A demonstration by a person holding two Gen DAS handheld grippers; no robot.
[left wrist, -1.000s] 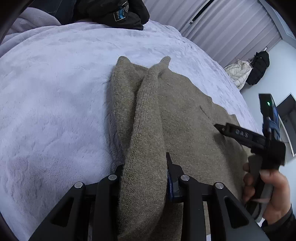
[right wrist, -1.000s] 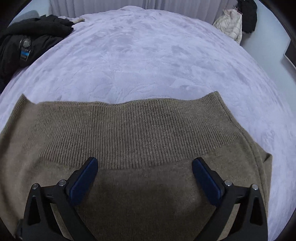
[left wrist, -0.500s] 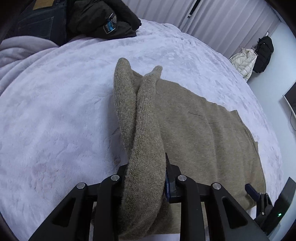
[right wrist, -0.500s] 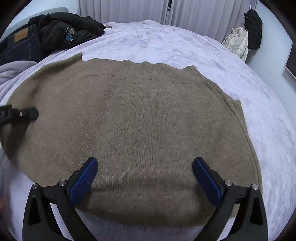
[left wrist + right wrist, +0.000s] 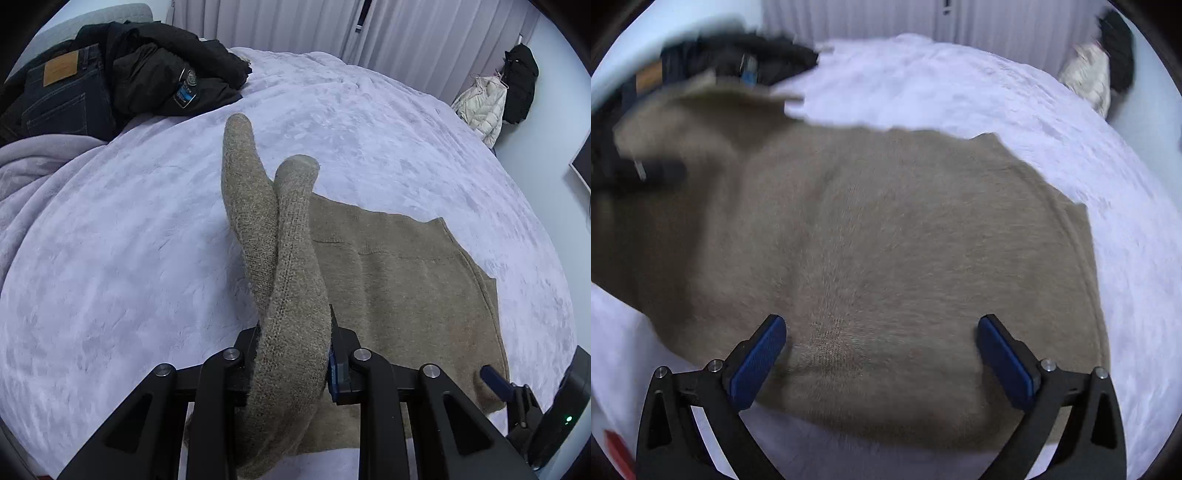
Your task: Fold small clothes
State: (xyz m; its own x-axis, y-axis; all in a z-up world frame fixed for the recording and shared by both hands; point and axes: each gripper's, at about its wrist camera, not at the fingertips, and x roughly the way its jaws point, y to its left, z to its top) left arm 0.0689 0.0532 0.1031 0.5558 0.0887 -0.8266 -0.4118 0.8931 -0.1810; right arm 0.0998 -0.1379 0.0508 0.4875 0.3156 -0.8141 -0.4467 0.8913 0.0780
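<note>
In the left wrist view, the left tongs (image 5: 293,354) are clamped on a bunched fold of the tan sweater (image 5: 399,280), lifting that edge so two sleeve-like ends stand up over the bed (image 5: 129,240). The rest of the sweater lies flat on the bed, to the right of the lifted fold. Only this view shows the grip; the blurred right wrist view shows the right tongs (image 5: 881,350) spread wide above the sweater's near hem. Beyond the sweater, jeans (image 5: 62,96) with a tan patch and a black jacket (image 5: 166,74) lie at the bed's far left; their labels are unreadable.
</note>
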